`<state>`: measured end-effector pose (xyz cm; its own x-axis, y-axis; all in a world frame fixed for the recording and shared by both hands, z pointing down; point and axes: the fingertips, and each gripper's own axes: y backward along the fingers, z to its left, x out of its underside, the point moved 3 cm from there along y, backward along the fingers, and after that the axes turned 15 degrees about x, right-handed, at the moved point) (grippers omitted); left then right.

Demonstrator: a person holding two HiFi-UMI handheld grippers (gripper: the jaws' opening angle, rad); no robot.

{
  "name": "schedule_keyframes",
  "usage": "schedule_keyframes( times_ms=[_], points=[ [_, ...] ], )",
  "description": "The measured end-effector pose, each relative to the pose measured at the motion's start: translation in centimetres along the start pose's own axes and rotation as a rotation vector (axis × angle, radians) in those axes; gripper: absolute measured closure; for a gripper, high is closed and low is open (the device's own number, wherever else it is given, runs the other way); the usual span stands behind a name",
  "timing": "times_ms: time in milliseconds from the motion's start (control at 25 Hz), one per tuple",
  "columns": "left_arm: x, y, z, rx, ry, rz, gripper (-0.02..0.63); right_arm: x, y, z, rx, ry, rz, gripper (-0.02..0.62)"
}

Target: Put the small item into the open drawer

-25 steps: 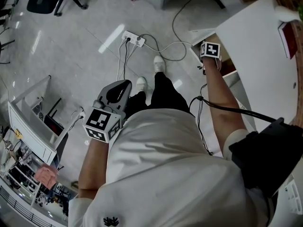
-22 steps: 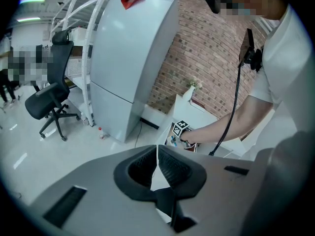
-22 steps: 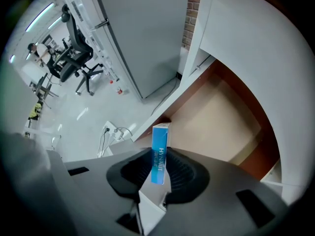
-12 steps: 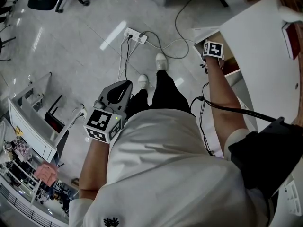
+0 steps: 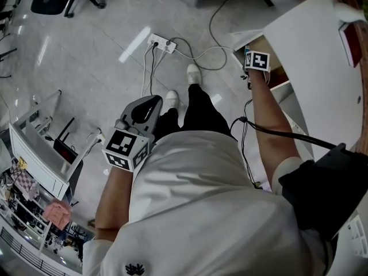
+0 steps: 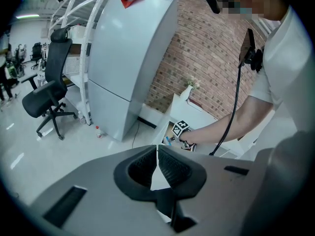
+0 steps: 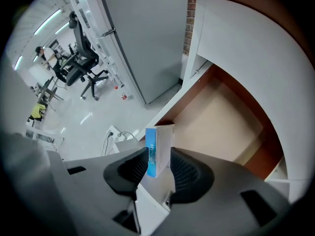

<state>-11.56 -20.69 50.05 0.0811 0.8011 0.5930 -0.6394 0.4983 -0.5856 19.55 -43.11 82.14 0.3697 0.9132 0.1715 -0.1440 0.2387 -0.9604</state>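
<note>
Small item: a blue-and-white box (image 7: 158, 140), standing on end between the pads of the right gripper (image 7: 159, 154), centre of the right gripper view; printed blue face turning toward the left of the frame, white face toward the right.

Right gripper jaws opening as noted; box still sitting between them, lying close against the left-of-frame pad, a sliver of gap showing along its lower right side; pads not seeming to be pressing it.

Open drawer (image 7: 221, 117) lying directly beyond the box, filling the right half of that view; pale tan floor showing bare, brown inner walls, white front edge running along its left side.

Head view: right gripper's marker cube reaching over the drawer (image 5: 276, 69) at upper right, beside the white cabinet top (image 5: 313, 62); box itself not showing there.

Left gripper (image 6: 157, 151) hanging well apart at lower left of the head view, beside the person's hip; jaws resting together, pads meeting, nothing between them.

White power strip (image 5: 161, 43) lying on the grey floor, top centre of the head view.
</note>
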Motion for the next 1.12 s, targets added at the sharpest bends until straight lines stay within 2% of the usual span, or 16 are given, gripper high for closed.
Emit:
schedule_keyframes(
  times_ms=[480,760,1040,1120],
  points=[
    [-0.1,0.1,-0.2,0.022,-0.022,0.003,0.575,0.5,1.7,0.6,-0.017,0.025,-0.042,0.433],
    [-0.7,0.9,-1.5,0.066,-0.075,-0.008,0.576,1.2,5.3,0.3,-0.022,0.017,-0.096,0.431],
    [-0.8,3.1,-3.6,0.111,-0.141,-0.035,0.576,4.7,10.9,-0.1,-0.025,0.021,-0.145,0.434],
    [-0.8,3.8,-4.2,0.126,-0.159,-0.047,0.576,6.0,12.7,-0.1,-0.03,0.024,-0.162,0.456]
  ],
)
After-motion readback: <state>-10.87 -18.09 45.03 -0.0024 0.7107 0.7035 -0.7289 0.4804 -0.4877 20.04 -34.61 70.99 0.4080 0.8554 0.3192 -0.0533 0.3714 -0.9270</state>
